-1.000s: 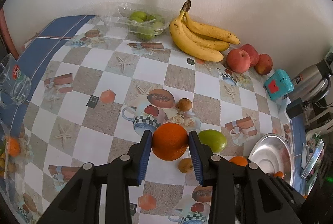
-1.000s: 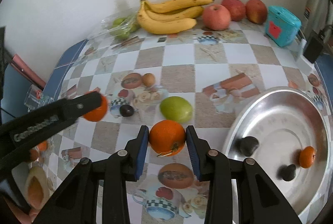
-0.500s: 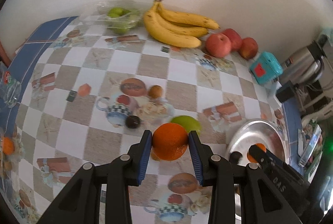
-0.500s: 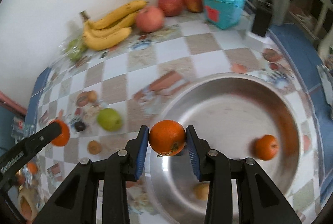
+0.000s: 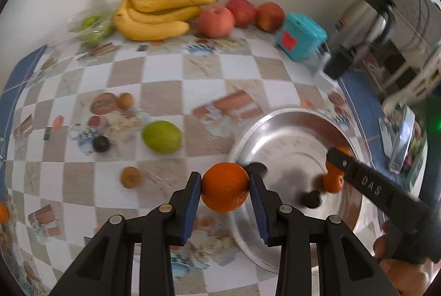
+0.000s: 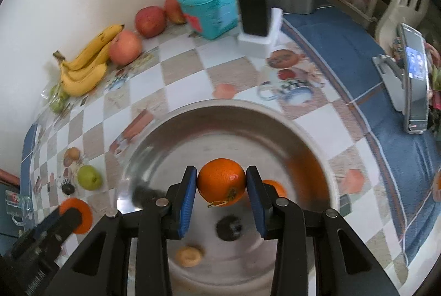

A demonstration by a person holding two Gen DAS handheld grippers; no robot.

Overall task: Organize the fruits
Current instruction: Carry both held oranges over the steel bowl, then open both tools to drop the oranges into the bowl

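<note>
- Bananas (image 5: 157, 18): one bunch of three, by the wall, far ahead and left of both claws.
- Apples (image 5: 216, 20): three, in a row right of the bananas.
- Green fruit (image 5: 161, 136) on the checked worktop (image 5: 248, 70): one, ahead and left of the left claw.
- Steel bowl (image 6: 248, 114): one, holding a small orange (image 6: 274, 184), two dark fruits and one tan fruit.
- Left claw (image 5: 224, 190): one, narrowly spread, blue pads pinching an orange (image 5: 224, 187) on both sides; the fruit hangs over the bowl's left rim.
- Right claw (image 6: 222, 185): one, narrowly spread, pinching a second orange (image 6: 222, 181) with its stem end down; held above the bowl's middle, the small orange just behind its right pad.
- Teal box (image 6: 209, 8): one, far ahead of the right claw by the wall.
</note>
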